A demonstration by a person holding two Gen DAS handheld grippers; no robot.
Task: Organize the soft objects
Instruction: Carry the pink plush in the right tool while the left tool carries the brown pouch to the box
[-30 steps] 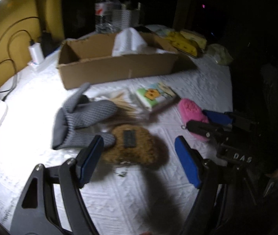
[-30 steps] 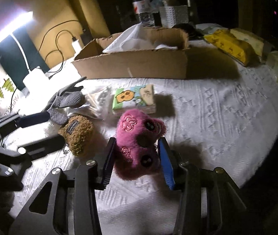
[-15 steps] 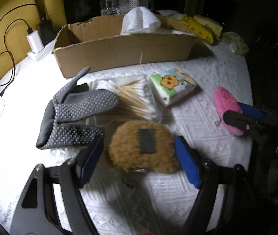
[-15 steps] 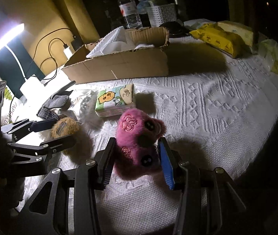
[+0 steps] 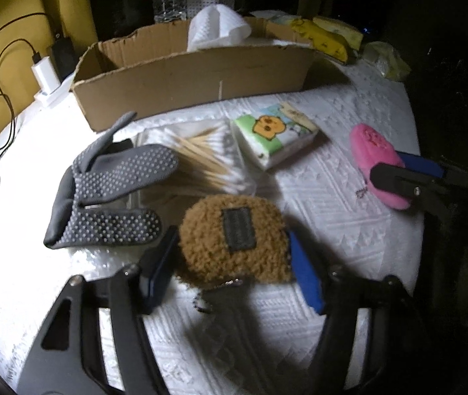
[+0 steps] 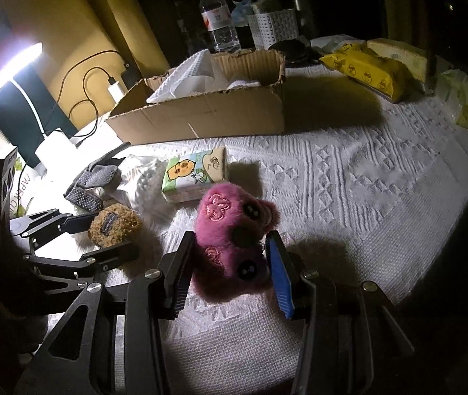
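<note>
Fuzzy brown pouch (image 5: 234, 240), matt cardboard box (image 5: 197, 79), textured cloth (image 6: 349, 177)

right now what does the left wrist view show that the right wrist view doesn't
Only the left wrist view shows the wooden cotton swabs fanned out beside the grey glove, and the left gripper from behind, its jaws having just been closing on the brown plush pouch.

Only the right wrist view shows the lit desk lamp, the pink plush's button eyes, and the whole white basket.

Both share the cardboard box, tissue pack, water bottle and yellow packs.
</note>
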